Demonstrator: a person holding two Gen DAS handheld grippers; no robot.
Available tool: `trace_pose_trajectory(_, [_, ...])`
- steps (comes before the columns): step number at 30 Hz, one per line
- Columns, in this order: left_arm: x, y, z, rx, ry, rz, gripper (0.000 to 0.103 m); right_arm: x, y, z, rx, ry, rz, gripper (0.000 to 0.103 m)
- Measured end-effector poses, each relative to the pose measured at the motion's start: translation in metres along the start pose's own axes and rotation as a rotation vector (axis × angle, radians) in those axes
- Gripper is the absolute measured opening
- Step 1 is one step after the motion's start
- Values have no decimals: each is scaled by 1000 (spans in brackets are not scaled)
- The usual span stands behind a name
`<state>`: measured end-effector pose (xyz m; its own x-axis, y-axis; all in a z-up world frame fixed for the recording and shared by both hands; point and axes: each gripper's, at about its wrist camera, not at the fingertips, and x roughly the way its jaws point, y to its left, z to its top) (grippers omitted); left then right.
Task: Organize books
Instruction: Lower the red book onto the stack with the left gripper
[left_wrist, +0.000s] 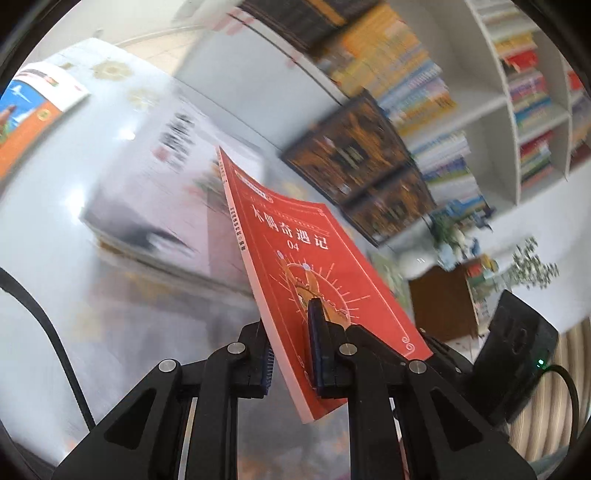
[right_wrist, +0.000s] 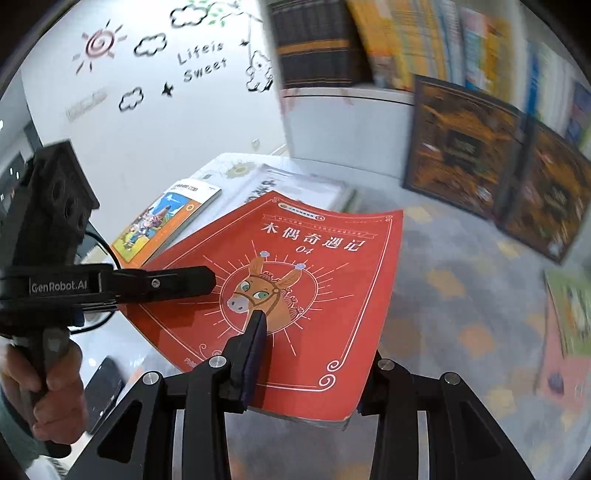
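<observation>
A red book (left_wrist: 295, 258) with a donkey head on its cover (right_wrist: 295, 266) hangs tilted above the table, held from two sides. My left gripper (left_wrist: 290, 321) is shut on its lower part, one pad on the cover and the other behind the spine side. In the right wrist view the left gripper (right_wrist: 207, 286) clamps the book's left edge. My right gripper (right_wrist: 314, 332) holds the near edge: one finger (right_wrist: 255, 332) lies on the cover and the other is hidden under the book.
An orange and blue book (right_wrist: 162, 221) and a white book (right_wrist: 288, 184) lie on the pale table (right_wrist: 443, 295). Two dark ornate books (right_wrist: 480, 158) lean against shelves (left_wrist: 517, 110) packed with books. A hand (right_wrist: 55, 387) grips the left gripper's handle.
</observation>
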<state>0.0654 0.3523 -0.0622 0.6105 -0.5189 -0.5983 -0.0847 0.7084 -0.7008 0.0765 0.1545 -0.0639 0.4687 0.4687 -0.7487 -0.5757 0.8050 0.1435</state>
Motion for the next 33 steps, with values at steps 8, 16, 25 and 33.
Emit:
trace_pose_trajectory(8, [10, 49, 54, -58, 10, -3, 12, 64, 16, 54, 81, 58, -20, 42])
trace_pose_trajectory(16, [20, 70, 84, -78, 15, 5, 13, 99, 10, 78, 174, 111, -20, 50])
trace_pose_trajectory(25, [15, 87, 94, -104, -4, 102, 17, 126, 7, 74, 283, 169, -12, 55])
trace_pose_trajectory(33, [-11, 96, 79, -129, -57, 175, 17, 127, 20, 60, 181, 184, 4, 70])
